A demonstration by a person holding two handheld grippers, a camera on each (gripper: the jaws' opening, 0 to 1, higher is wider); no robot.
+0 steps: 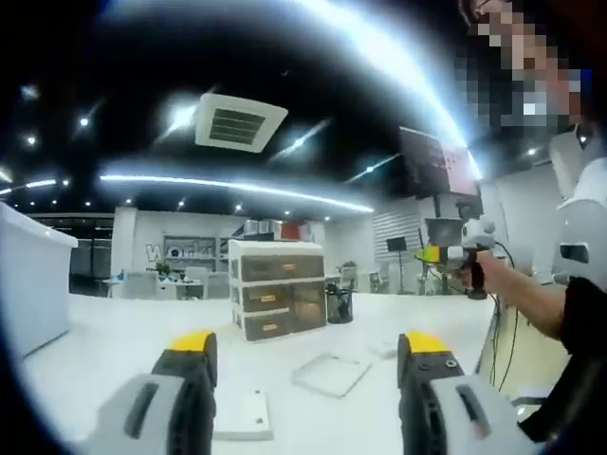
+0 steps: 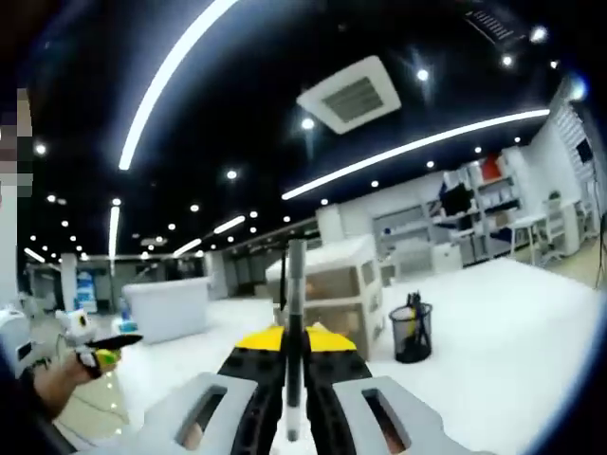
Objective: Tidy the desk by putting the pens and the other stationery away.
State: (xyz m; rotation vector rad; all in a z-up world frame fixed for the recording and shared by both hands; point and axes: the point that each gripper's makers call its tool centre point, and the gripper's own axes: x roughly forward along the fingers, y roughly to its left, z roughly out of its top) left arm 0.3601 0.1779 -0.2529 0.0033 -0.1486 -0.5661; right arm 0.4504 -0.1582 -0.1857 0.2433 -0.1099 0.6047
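My left gripper [image 1: 310,343] is open above the white desk [image 1: 123,341], nothing between its yellow-tipped jaws. My right gripper [image 2: 296,341] is shut on a grey pen [image 2: 295,284] that stands upright between the jaws. Ahead of both stand a white drawer unit [image 1: 277,289] [image 2: 332,284] with translucent drawers and, beside it, a black mesh pen cup [image 1: 339,303] [image 2: 411,332] holding pens. In the left gripper view the right gripper [image 1: 446,253] is raised at the right in a person's hand. In the right gripper view the left gripper [image 2: 90,351] is at the far left.
A flat clear lid [image 1: 330,373] and a white flat piece [image 1: 242,415] lie on the desk in front of the drawers. A large white box [image 1: 33,284] [image 2: 166,308] stands on the desk's far side. A person's arm [image 1: 531,303] reaches in from the right.
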